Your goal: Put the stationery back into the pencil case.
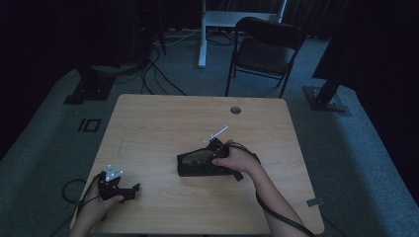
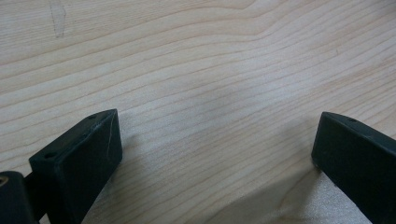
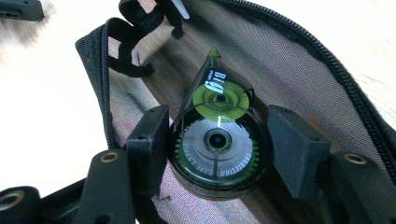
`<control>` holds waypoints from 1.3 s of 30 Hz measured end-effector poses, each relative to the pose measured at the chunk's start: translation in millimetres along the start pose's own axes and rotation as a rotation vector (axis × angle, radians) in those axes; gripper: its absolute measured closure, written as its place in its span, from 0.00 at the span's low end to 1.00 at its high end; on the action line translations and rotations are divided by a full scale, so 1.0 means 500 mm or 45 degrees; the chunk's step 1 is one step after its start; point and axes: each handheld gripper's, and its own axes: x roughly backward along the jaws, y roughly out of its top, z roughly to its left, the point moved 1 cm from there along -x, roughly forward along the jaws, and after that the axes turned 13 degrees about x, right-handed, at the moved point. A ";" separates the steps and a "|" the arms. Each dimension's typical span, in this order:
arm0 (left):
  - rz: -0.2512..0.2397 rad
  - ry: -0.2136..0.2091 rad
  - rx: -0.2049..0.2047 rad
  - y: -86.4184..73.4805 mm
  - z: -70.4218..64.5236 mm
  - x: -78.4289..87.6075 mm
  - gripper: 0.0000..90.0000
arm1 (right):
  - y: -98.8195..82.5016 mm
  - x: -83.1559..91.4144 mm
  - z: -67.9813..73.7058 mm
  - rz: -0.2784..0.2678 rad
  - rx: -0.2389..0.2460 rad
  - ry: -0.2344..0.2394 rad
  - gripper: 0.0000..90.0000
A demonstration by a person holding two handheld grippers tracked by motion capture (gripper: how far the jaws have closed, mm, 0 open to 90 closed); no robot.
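The right gripper [image 3: 217,154] reaches into an unzipped black mesh pouch [image 3: 299,79] lying at mid-bench [image 1: 148,123], its fingers [image 3: 149,140] set on either side of a green correction tape [image 3: 217,140]. The left finger touches the dispenser; the right one stands just beside it, so the grip looks loose or half released. Judged from this, the tape is already inside the pouch; letting go, withdrawing and zipping shut are left. The dispenser's wheel reads "CORRECTION TAPE"; the brand letters near the tip are partly cut off. The left gripper [image 2: 215,154] rests near the bench's front-left edge, fingers wide and empty.
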 end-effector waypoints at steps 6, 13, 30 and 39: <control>0.000 0.000 0.000 0.000 0.000 0.000 0.02 | 0.000 0.001 -0.004 -0.002 -0.019 0.008 0.44; 0.000 0.000 0.000 0.000 0.000 0.000 0.02 | -0.001 0.013 -0.011 -0.043 -0.054 0.023 0.39; 0.000 0.000 0.000 0.000 0.000 0.000 0.02 | 0.001 0.048 -0.007 -0.144 -0.120 0.035 0.36; -0.001 0.000 0.000 0.000 0.000 0.000 0.02 | -0.009 0.072 0.018 -0.212 -0.025 0.003 0.34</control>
